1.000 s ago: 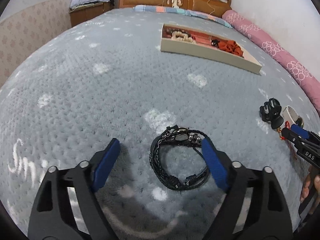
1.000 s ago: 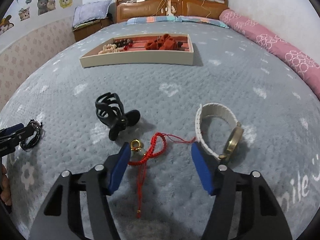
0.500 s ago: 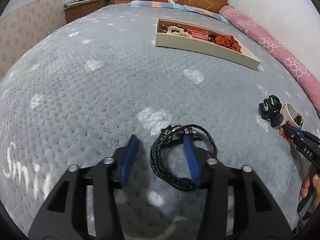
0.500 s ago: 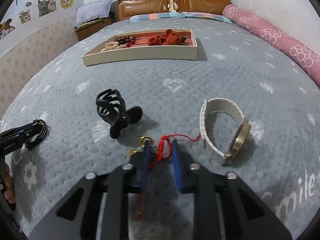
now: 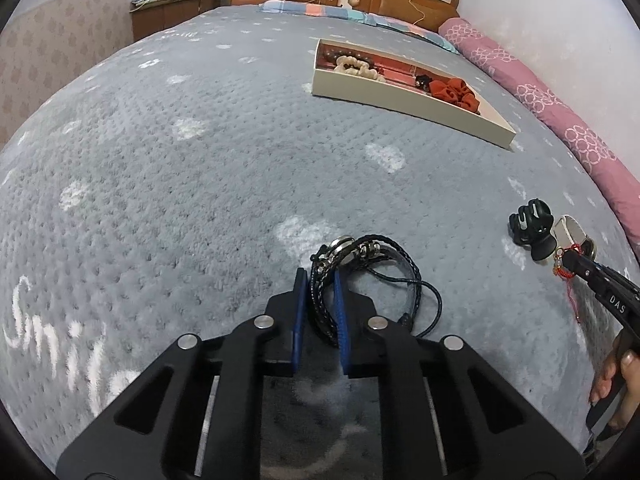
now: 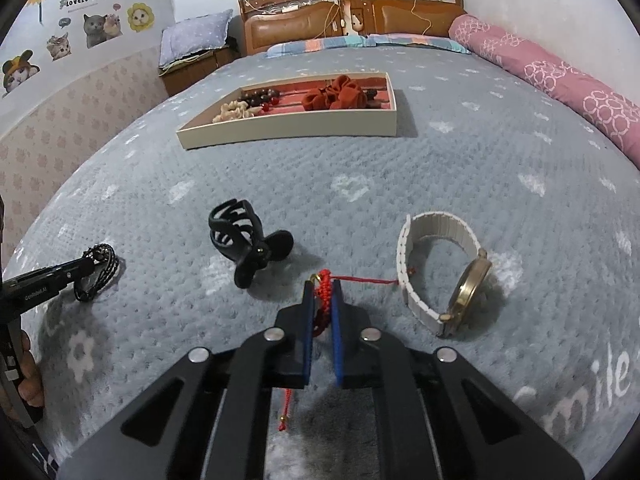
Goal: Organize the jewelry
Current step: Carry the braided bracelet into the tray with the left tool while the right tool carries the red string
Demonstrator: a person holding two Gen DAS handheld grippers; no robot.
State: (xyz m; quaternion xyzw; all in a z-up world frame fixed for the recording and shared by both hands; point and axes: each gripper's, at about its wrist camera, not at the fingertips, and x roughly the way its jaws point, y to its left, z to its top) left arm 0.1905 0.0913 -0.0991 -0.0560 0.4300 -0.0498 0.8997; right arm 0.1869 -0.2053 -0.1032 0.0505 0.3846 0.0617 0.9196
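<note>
My left gripper (image 5: 320,276) is shut on a black braided leather bracelet (image 5: 376,276) that lies on the grey bedspread; its loops trail to the right. My right gripper (image 6: 323,286) is shut on a red cord bracelet (image 6: 325,300) with a small gold charm; one cord end hangs below the fingers. The beige jewelry tray (image 6: 288,130) sits farther up the bed and holds beads, a cream scrunchie and a red scrunchie. It also shows in the left wrist view (image 5: 400,96).
A black claw hair clip (image 6: 246,246) lies left of my right gripper. A watch with a white band and gold case (image 6: 444,268) lies to its right. A pink bolster (image 6: 560,80) runs along the right edge. The wooden headboard (image 6: 352,12) is behind.
Both grippers went from wide open to shut. The left closed on the black bracelet, the right closed on the red cord bracelet.
</note>
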